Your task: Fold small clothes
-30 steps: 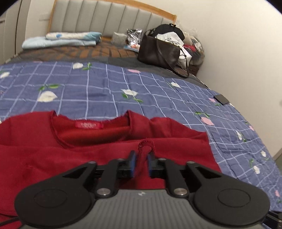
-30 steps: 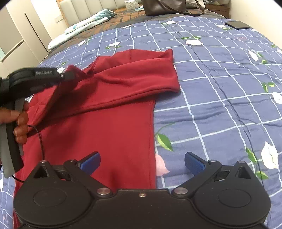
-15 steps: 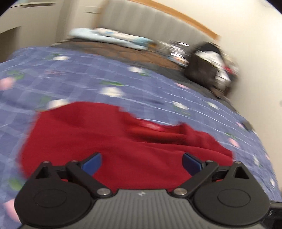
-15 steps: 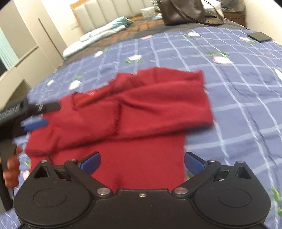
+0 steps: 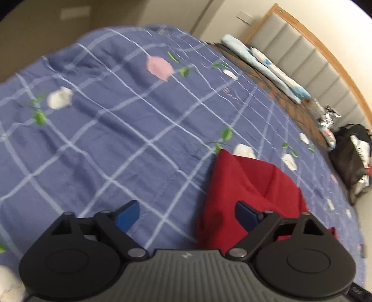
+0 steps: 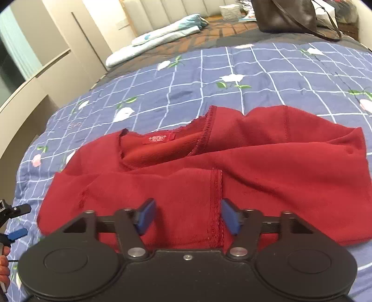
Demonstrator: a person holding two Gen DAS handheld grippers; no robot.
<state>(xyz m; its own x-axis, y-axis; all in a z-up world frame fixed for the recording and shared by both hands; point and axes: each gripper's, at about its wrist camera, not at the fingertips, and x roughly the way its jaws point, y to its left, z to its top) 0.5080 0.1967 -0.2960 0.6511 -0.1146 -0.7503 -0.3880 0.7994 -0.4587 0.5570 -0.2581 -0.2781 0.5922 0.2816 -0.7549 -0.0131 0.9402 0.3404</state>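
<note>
A dark red small top [image 6: 255,167] lies on the blue checked bedspread [image 6: 255,69], neck label up, one sleeve folded across its body. My right gripper [image 6: 187,216] hovers low over that sleeve's seamed cuff [image 6: 216,197]. Its jaws are closing with the cloth between them, and the pads do not press it. My left gripper [image 5: 187,215] stands at the top's left edge [image 5: 251,192], mostly over bare bedspread [image 5: 116,139]. Its jaws are closing, wide apart, with nothing held. In the right wrist view the left gripper [image 6: 17,220] shows at the far left, with a hand [image 6: 3,267] below it.
A dark brown handbag [image 6: 290,14] and folded light-blue bedding [image 6: 162,34] lie near the padded headboard [image 5: 302,53]. The handbag [image 5: 351,160] stands close to the wall. Beige wardrobe panels [image 6: 34,76] run along the bed's left side.
My left gripper let go of the sleeve cuff, opened, rolled and swung left off the top. My right gripper moved forward over the folded sleeve, and its jaws have narrowed.
</note>
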